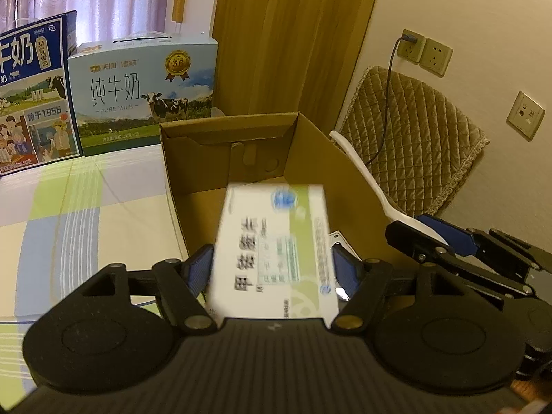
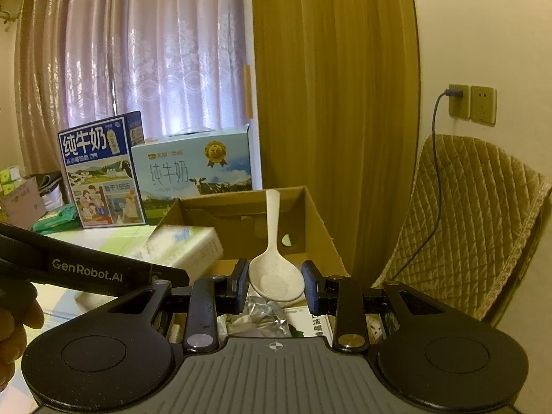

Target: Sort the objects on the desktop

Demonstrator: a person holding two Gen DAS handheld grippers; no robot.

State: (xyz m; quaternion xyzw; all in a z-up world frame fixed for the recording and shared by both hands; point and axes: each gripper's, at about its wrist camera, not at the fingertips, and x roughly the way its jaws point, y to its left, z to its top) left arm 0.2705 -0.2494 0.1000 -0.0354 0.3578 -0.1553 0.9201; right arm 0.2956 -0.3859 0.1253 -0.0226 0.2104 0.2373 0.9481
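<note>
Over the open cardboard box (image 1: 241, 158) on the desk (image 1: 86, 207), the left tool (image 1: 272, 269) clamps a white-and-green carton (image 1: 276, 241) between its blue pads, tilted above the cavity; the right tool (image 2: 276, 286), just beside it, holds a white spoon (image 2: 276, 276) by the bowl, handle upright; packets already lie in the box; judged risks: the two tools crowding one opening could collide; the round bowl may slip from the pads; the carton could catch the box wall.
</note>
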